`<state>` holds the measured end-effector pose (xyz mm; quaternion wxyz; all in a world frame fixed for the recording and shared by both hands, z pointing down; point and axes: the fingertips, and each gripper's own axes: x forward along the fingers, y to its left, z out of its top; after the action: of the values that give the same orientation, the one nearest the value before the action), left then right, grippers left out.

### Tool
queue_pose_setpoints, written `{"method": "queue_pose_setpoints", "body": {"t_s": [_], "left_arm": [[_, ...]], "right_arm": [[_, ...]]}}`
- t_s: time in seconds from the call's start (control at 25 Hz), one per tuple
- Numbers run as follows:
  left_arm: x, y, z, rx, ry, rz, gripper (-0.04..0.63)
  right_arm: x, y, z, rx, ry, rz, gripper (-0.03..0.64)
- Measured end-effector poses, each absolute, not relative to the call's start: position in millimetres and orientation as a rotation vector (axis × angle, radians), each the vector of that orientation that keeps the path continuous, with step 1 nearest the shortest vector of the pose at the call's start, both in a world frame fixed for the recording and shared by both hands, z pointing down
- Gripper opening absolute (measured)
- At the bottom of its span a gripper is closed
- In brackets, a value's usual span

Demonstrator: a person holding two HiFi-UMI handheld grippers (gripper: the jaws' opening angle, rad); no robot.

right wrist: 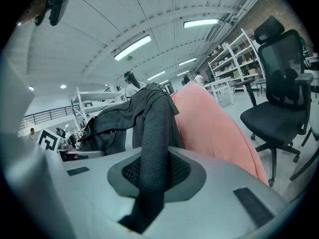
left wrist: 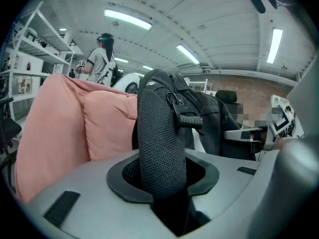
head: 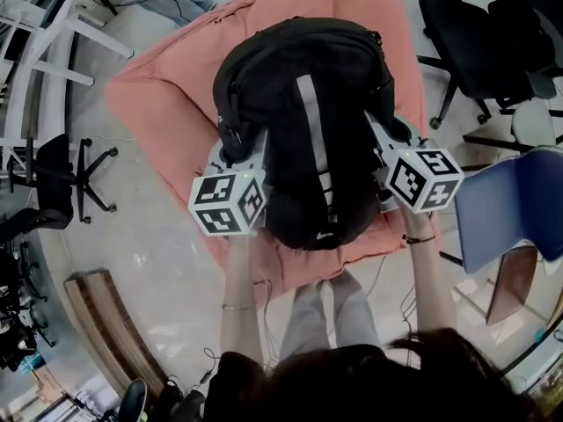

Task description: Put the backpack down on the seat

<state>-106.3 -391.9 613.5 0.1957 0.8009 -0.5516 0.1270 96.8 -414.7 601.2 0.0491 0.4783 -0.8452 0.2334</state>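
A black backpack (head: pixel 303 121) with a grey stripe hangs over the salmon-pink cushioned seat (head: pixel 167 86); whether its bottom rests on the cushion I cannot tell. My left gripper (head: pixel 237 152) is shut on the left mesh shoulder strap (left wrist: pixel 159 148), which runs up between the jaws. At the pack's other side, my right gripper (head: pixel 385 152) is shut on the right strap (right wrist: pixel 152 143). The pink seat (left wrist: pixel 60 128) shows just behind the pack in the left gripper view, and the seat (right wrist: pixel 219 128) lies to the right in the right gripper view.
Black office chairs (head: pixel 466 33) stand at the far right, one chair (right wrist: pixel 281 88) close to the seat. A blue chair (head: pixel 510 205) is at my right, a black stool (head: pixel 57 183) and white shelving (head: pixel 35 42) at the left. A person (left wrist: pixel 99 59) stands beyond the seat.
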Motion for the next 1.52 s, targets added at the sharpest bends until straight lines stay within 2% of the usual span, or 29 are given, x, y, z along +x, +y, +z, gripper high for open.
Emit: {"method": "queue_pose_setpoints", "body": {"t_s": [0.56, 1.0, 1.08, 1.2, 1.52], "left_arm": [[-118, -417, 630, 2.234, -1.526, 0.358, 0.178], [-125, -418, 639, 2.183, -1.547, 0.399, 0.225], [-128, -416, 639, 2.175, -1.562, 0.406, 0.273], [-133, -412, 637, 2.159, -1.578, 0.402, 0.336], [-157, -385, 606, 2.166, -1.670, 0.408, 0.345]], "right_arm": [[89, -437, 614, 1.449, -2.549, 0.722, 0.055], [83, -439, 615, 1.446, -2.573, 0.784, 0.154], [84, -439, 615, 1.456, -2.556, 0.773, 0.193], [84, -439, 611, 1.458, -2.549, 0.760, 0.217], [87, -432, 570, 1.496, -2.602, 0.699, 0.233]]}}
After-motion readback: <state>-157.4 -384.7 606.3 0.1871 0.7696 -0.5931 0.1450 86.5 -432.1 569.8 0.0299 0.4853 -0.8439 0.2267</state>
